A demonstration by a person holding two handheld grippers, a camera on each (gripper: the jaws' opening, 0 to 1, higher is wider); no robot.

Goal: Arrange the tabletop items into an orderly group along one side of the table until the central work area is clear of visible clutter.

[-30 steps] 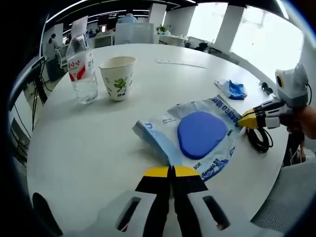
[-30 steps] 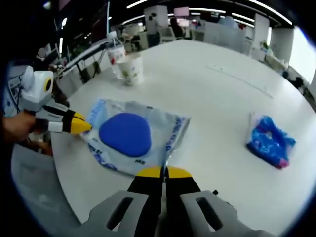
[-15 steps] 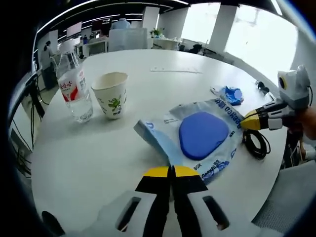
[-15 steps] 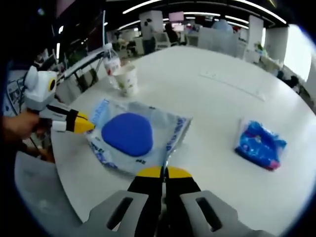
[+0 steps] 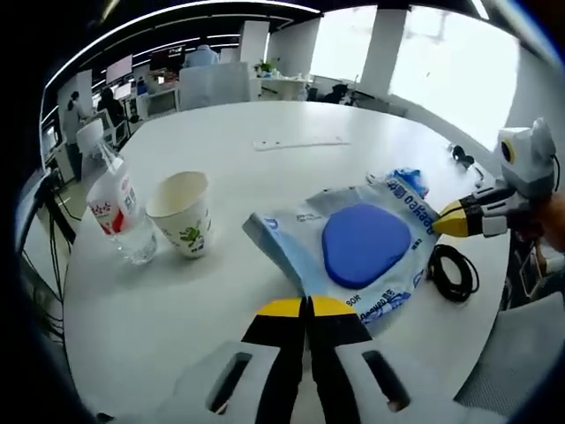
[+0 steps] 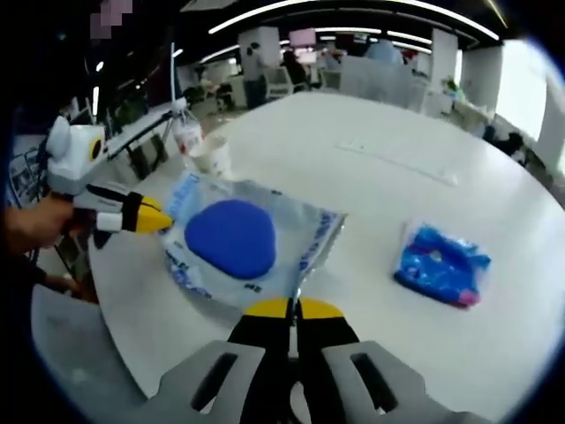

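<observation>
Left gripper (image 5: 306,306): yellow-tipped black jaws pressed together on the near edge of the plastic package (image 5: 353,250); seen from the right gripper view at (image 6: 165,219), its closed tips on the package's left edge, a hand (image 6: 31,225) behind it

Right gripper (image 6: 287,308): jaws closed on the near edge of the same package (image 6: 247,247); seen from the left gripper view at (image 5: 439,221), closed tips on the package's right edge

Plastic package: clear and pale blue with printed lettering, a flat, rounded blue item (image 5: 364,242) inside; held at opposite edges by both grippers, at the near part of the white round table (image 5: 265,172)

Paper cup (image 5: 181,212): upright, white with a green design, to the left of the package; just beside the water bottle

Water bottle (image 5: 116,216): clear with a red and white label, left of the cup; looks tilted in the fisheye picture

Blue tissue pack (image 6: 439,263): lies flat on the table to the right of the package, apart from it; in the left gripper view only a corner (image 5: 408,177) shows beyond the package's far edge

Black cable coil (image 5: 452,272): on the table at the package's right edge, under the right gripper

White strip (image 5: 298,142): flat on the far part of the table

Background: office with desks, chairs and bright windows
</observation>
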